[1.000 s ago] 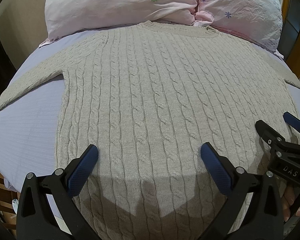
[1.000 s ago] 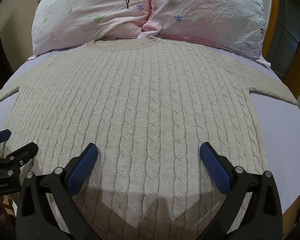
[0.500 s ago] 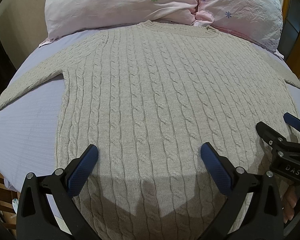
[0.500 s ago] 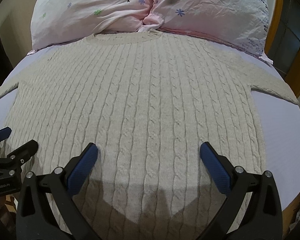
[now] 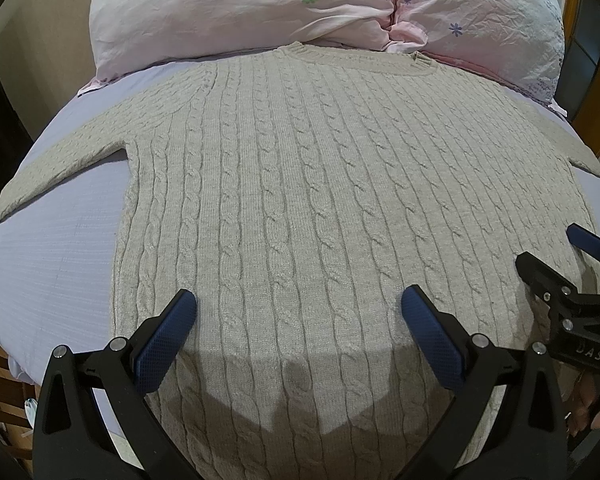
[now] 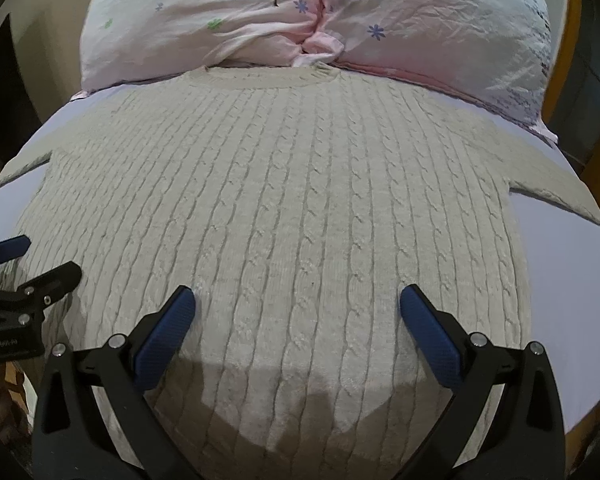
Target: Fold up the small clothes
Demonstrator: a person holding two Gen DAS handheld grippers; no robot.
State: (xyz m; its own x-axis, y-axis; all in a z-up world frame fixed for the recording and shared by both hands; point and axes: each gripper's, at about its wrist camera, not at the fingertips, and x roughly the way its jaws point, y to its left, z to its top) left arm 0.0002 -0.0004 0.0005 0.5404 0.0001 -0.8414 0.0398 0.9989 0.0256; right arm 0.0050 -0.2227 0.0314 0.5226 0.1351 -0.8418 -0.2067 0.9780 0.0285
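Plainly, the sweater lies flat on the bed under and ahead of the spread, empty jaws of the left gripper and right gripper, looking soft, thick and floppy, best pinched at its hem corners.

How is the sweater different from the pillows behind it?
The sweater is plain beige with knitted cable ridges; the pillows are pink with small flowers and a tree print. The sweater lies spread flat on the bed sheet; the pillows look puffy and wrinkled. Both rest on the bed.
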